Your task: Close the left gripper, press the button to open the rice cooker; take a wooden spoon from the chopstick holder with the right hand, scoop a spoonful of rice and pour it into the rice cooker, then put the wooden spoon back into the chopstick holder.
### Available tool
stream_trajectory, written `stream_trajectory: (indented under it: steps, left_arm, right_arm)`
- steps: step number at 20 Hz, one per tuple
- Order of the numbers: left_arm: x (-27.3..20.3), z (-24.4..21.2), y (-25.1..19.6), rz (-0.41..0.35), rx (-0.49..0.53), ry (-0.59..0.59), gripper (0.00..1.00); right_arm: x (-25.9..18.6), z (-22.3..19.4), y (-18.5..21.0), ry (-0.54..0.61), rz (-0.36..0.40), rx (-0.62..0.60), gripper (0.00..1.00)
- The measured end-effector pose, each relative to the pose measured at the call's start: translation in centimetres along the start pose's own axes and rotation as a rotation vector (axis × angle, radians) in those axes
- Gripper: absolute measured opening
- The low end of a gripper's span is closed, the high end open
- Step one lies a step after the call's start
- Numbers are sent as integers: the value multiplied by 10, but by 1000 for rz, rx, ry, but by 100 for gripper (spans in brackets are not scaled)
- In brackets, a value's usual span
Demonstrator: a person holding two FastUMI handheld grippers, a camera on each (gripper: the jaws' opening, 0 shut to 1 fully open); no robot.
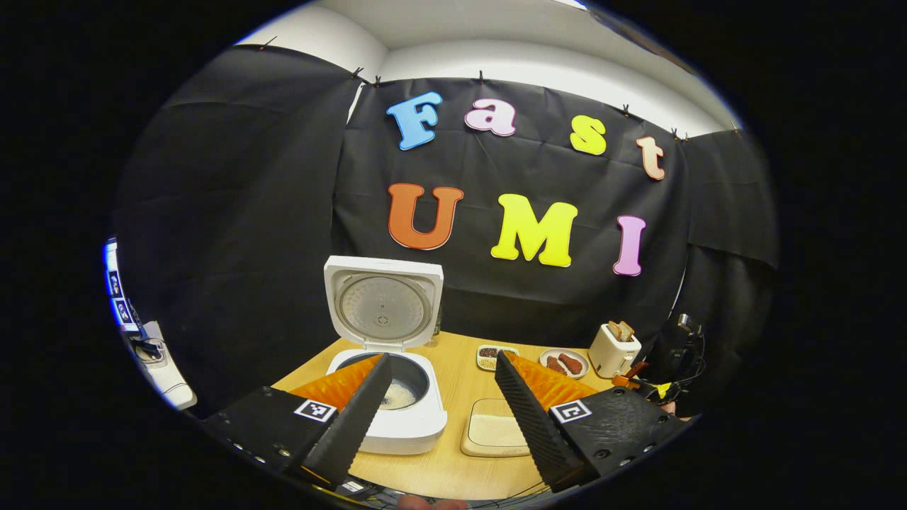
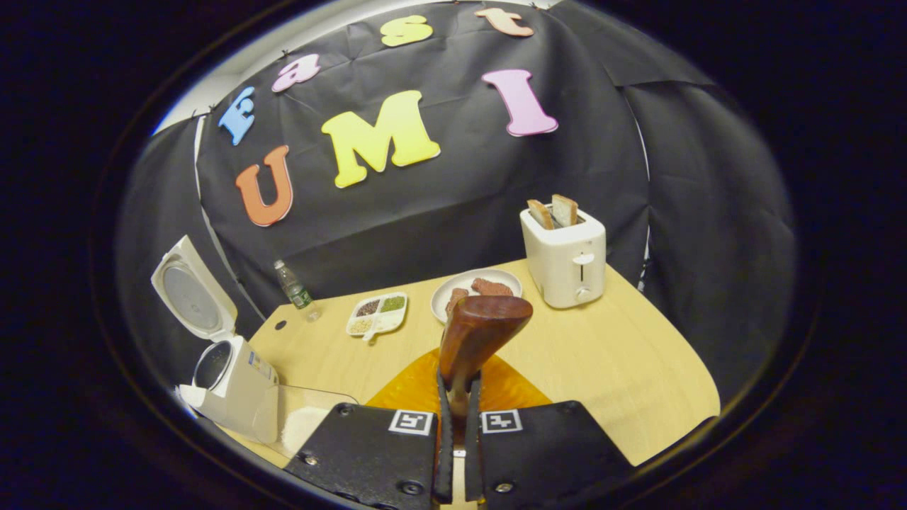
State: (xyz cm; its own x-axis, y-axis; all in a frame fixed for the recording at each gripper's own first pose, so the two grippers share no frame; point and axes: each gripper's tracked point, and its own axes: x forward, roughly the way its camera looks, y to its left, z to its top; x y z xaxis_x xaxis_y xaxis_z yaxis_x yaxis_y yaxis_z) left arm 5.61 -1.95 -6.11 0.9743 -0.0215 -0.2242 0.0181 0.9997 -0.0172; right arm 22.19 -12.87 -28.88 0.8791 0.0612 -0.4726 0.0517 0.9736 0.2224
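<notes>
We find the left gripper [image 1: 443, 397] spread wide, holding nothing, raised above the bench [image 1: 453, 467] and facing the rice cooker [image 1: 388, 397]. The cooker's lid [image 1: 383, 303] stands upright and open, and white rice shows in the bottom of the inner pot [image 1: 398, 394]. Just beside the cooker, to its right in the left gripper view, lies a shallow clear tray of rice [image 1: 496, 429].

We record the right gripper [image 2: 458, 418] clamped narrow on the wooden spoon [image 2: 476, 336], both fingers pressing on the handle, the bowl of the spoon rising above the fingertips. We cannot tell whether any rice lies in the bowl. In the right gripper view the rice cooker [image 2: 234, 382] sits at the far left edge of the bench [image 2: 602, 368], well apart from the spoon, lid raised.

Further back on the bench we note a divided dish of grains [image 2: 378, 312], a plate with brown food pieces [image 2: 476, 287], a white toaster [image 2: 565, 256] with two slices standing in it, and a small plastic bottle [image 2: 292, 286] near the wall.
</notes>
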Motion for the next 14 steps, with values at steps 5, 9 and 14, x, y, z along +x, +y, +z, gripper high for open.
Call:
stream_trajectory:
  steps: [5, 9, 14]
  left_arm:
    - [3, -7, -10, 2, 14, 39, 94]
    - [6, -11, -14, 0, 18, 50, 94]
    - [6, -7, -24, -19, 10, 37, 94]
  right_arm:
    - [17, -19, -7, 26, 8, 43, 13]
    - [24, -25, -11, 35, 10, 63, 19]
    - [16, -15, -13, -5, 5, 19, 40]
